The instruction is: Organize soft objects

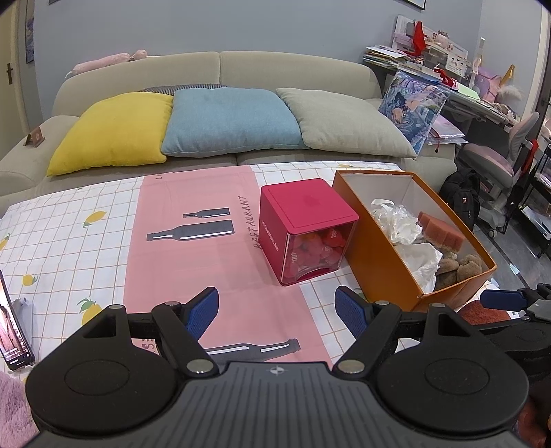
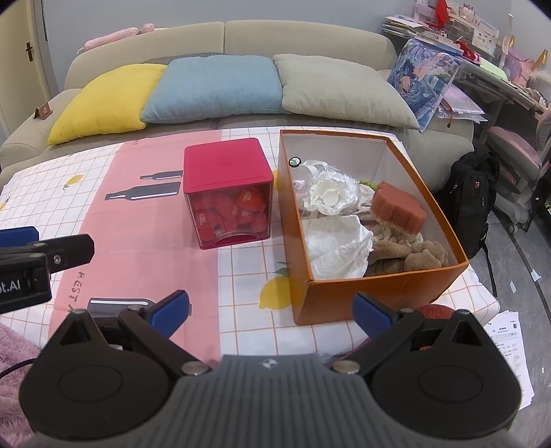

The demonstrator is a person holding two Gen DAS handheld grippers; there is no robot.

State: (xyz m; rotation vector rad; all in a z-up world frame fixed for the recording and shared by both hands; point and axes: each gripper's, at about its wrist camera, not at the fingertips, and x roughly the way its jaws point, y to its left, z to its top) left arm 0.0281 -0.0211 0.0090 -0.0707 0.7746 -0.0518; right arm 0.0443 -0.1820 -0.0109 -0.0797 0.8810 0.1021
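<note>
Both grippers, left gripper and right gripper, jaws spread and empty; sponge in orange box likely light, squashy, best pinched across its sides.

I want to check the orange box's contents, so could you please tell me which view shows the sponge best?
The right wrist view: the sponge lies unobstructed inside the orange box. The left wrist view shows it smaller and oblique.

Grey-blue wall at 12 o'clock. Beige sofa below, bearing yellow cushion, blue cushion, grey cushion. Cluttered desk at 2 o'clock; black backpack, dark floor at 3.
</note>
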